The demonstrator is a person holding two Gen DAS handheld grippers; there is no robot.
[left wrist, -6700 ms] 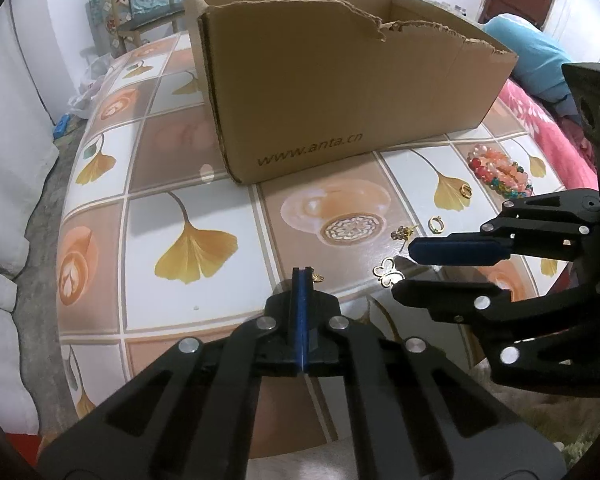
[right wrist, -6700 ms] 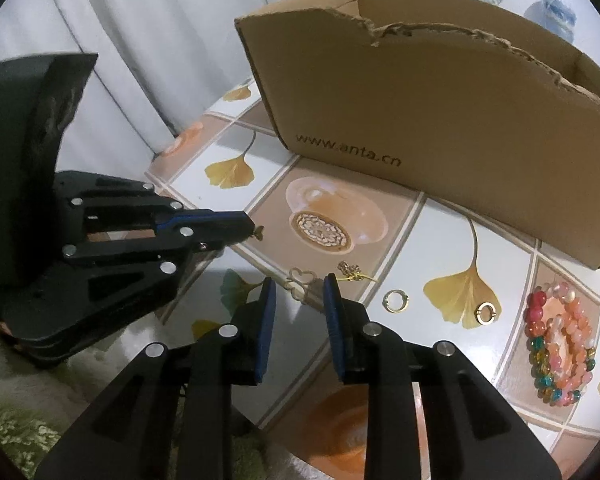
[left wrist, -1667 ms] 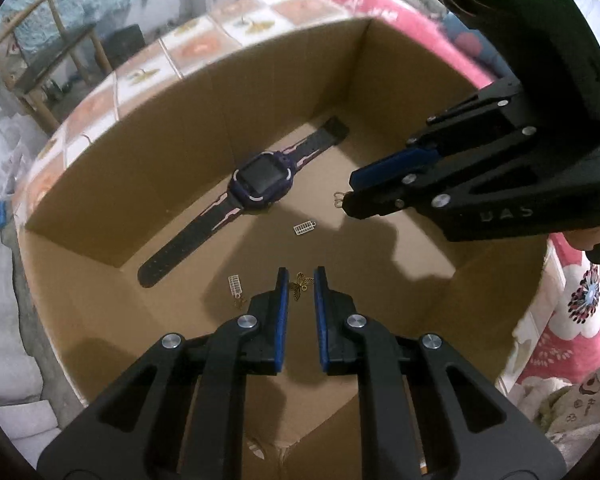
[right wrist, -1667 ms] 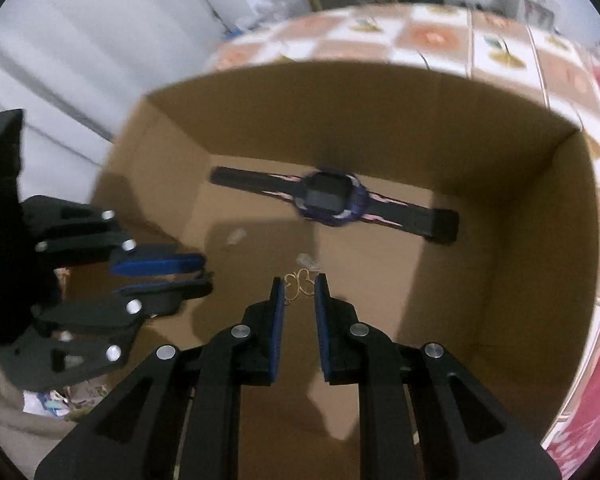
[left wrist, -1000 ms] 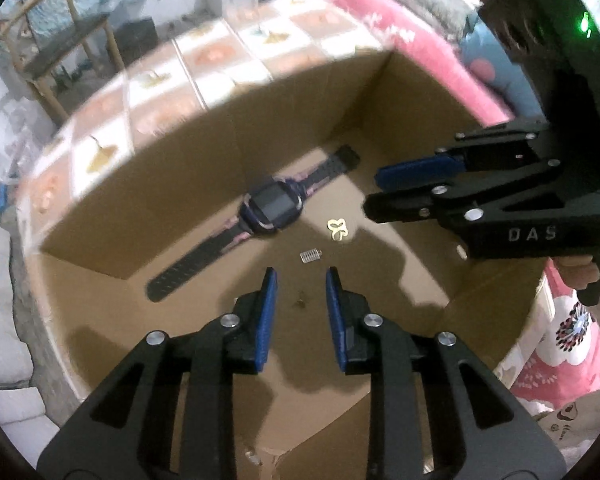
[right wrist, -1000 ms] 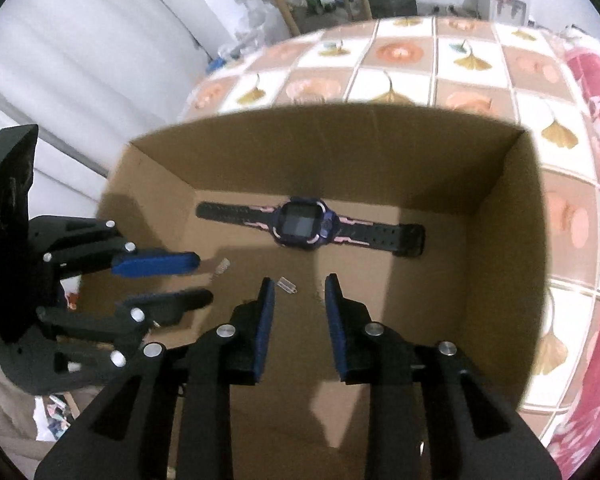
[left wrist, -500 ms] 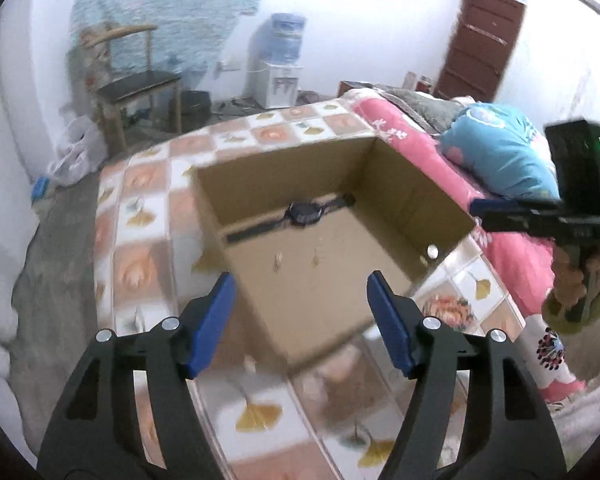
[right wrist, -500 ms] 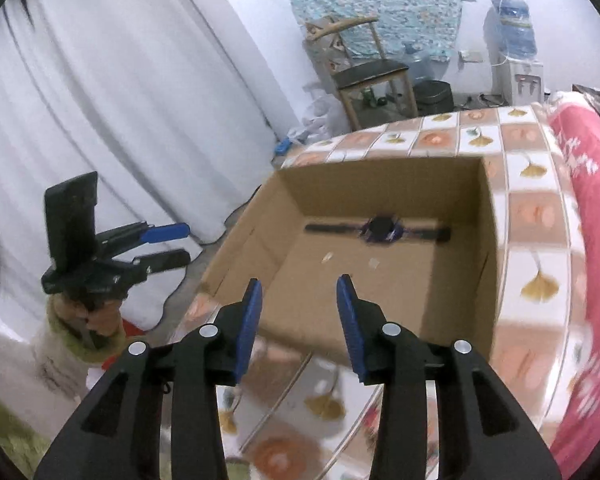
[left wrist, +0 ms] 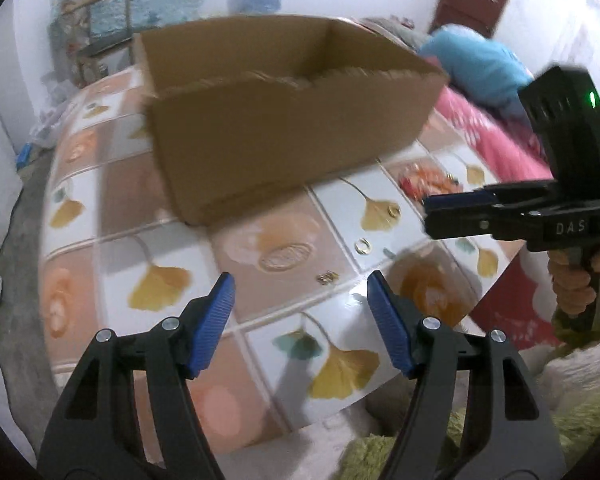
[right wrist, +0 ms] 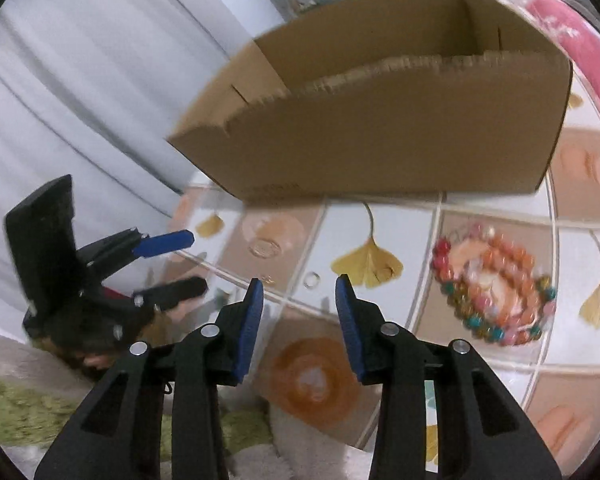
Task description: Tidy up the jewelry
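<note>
Both grippers out of box (left wrist: 284, 120), over tabletop, empty. Left gripper (left wrist: 300, 320) jaws wide apart; right gripper (right wrist: 298, 316) jaws apart, narrower, just been closing slightly, nothing between. Remaining jewelry lies on table (left wrist: 172, 240) in front of box: small gold charm (left wrist: 327, 277) just ahead of left gripper, ring (right wrist: 312, 279) just ahead of right gripper, second ring (left wrist: 393, 211) and bead bracelets (right wrist: 496, 288) further right. Likely next: left takes charm, right takes ring.

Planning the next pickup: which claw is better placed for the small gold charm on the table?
Probably left. The left claw is open with the gold charm lying just ahead between its fingers; the right claw faces a gold ring instead.
</note>
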